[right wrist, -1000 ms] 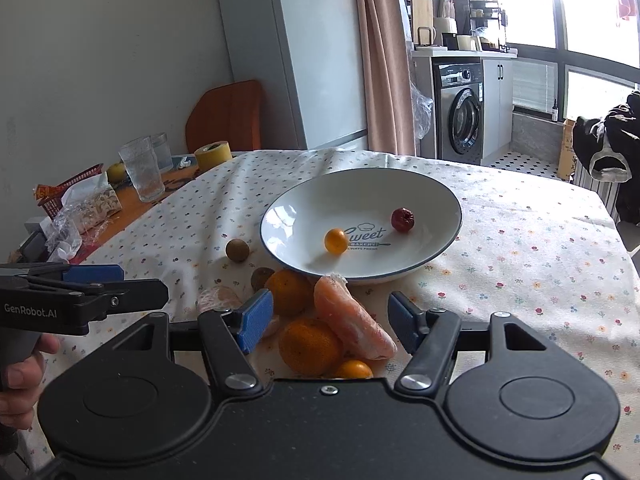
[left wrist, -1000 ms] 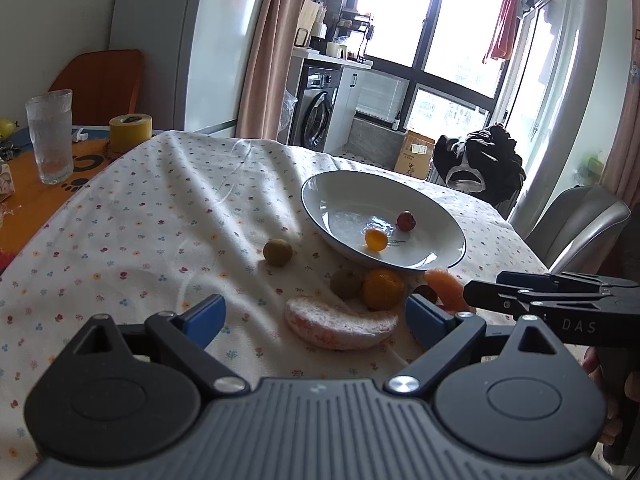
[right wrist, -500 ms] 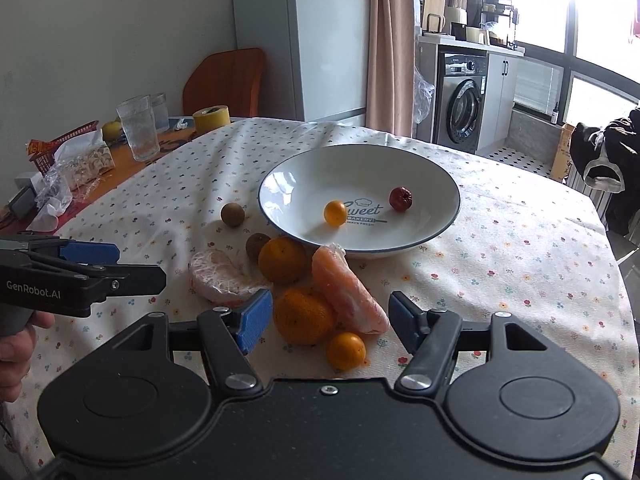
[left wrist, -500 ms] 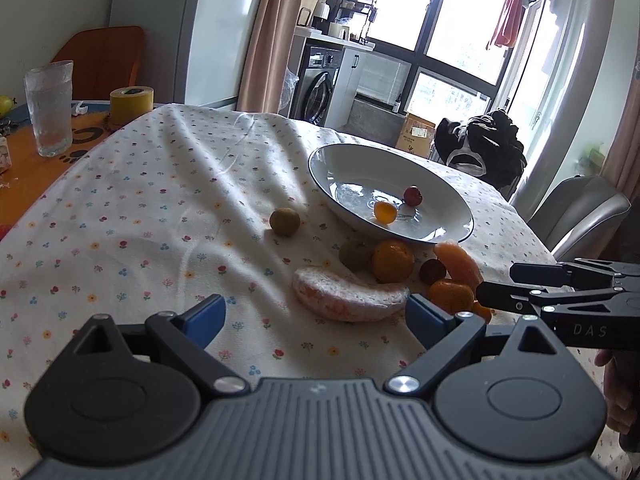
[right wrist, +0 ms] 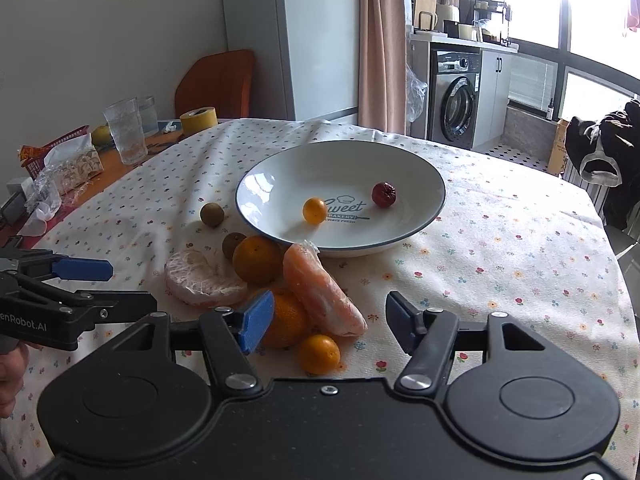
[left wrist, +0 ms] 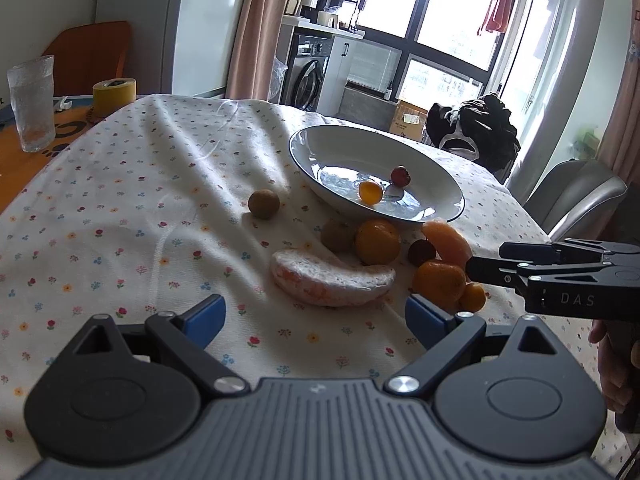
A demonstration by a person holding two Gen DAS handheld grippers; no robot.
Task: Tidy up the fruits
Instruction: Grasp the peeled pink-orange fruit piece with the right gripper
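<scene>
Your right gripper [right wrist: 326, 326] is spread and empty, framing the loose fruit pile [right wrist: 280, 280] beside the plate [right wrist: 400, 176], probably to pick one. Your left gripper [left wrist: 316, 316], likewise spread, faces the wrapped pomelo wedge [left wrist: 332, 280].

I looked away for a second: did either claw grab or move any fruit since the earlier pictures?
No. Both claws only drew back from the fruit pile; the left claw and right claw are open and empty. The plate, its small orange fruit and red fruit, and the wrapped segments lie as before.
</scene>
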